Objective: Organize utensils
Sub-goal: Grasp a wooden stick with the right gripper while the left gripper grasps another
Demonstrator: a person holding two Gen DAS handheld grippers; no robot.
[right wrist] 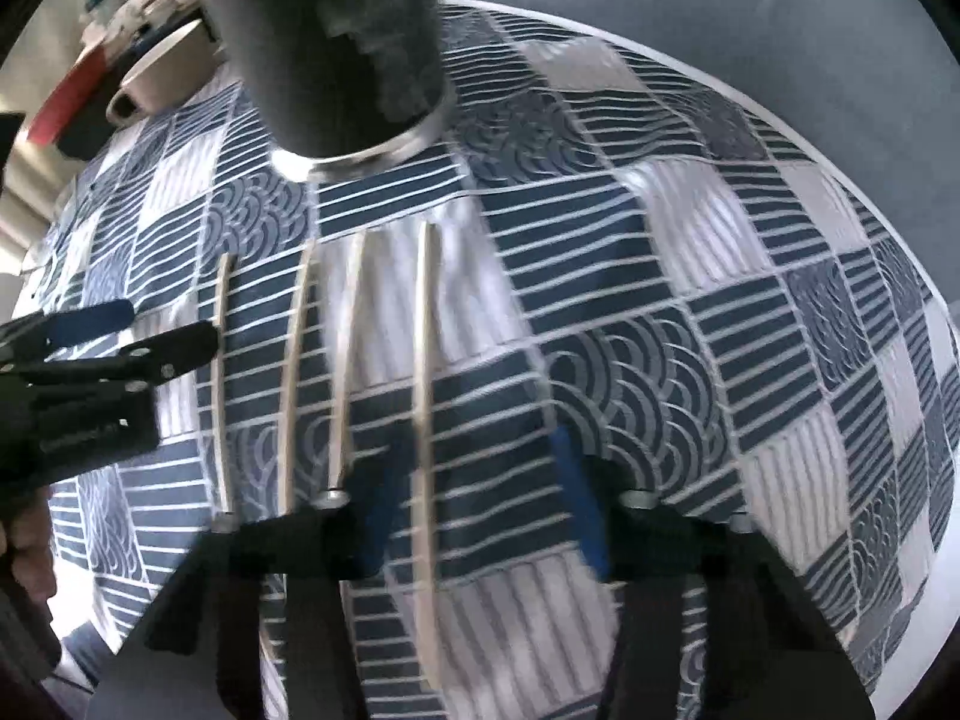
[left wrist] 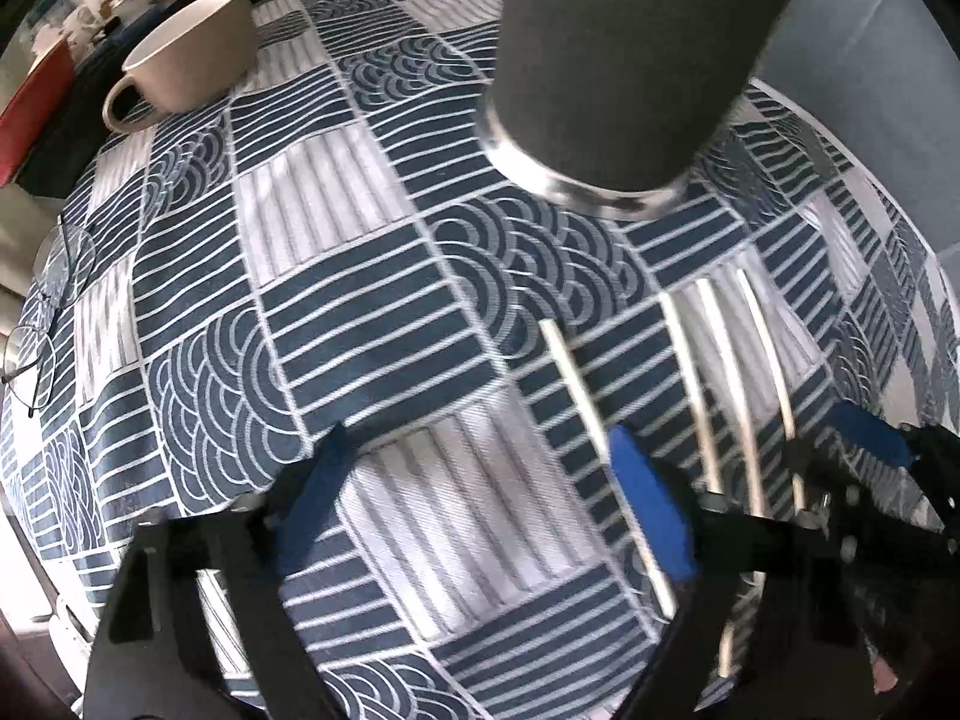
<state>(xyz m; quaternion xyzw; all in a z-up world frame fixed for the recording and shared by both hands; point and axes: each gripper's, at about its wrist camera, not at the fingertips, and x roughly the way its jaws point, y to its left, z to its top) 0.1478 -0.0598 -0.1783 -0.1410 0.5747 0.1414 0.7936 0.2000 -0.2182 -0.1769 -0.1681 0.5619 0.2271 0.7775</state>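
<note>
Several pale chopsticks lie side by side on the blue and white patterned cloth (right wrist: 660, 360). A dark cylindrical holder (left wrist: 618, 60) with a clear glass foot stands just beyond them, also seen as the holder (right wrist: 336, 48) in the right wrist view. My right gripper (right wrist: 480, 492) points down over one chopstick (right wrist: 427, 330), which lies between its blue pads without touching them. My left gripper (left wrist: 486, 498) is open, and the leftmost chopstick (left wrist: 573, 384) runs under its right finger (left wrist: 654, 516). Each gripper shows in the other's view: the right gripper (left wrist: 870, 450) and the left gripper (right wrist: 168, 324).
A beige cup (left wrist: 198, 42) stands at the far left of the cloth. A pair of glasses (left wrist: 54, 312) lies near the left edge. A red object (left wrist: 30, 102) and crockery sit on a shelf behind. The round table edge (right wrist: 780, 120) curves along the right.
</note>
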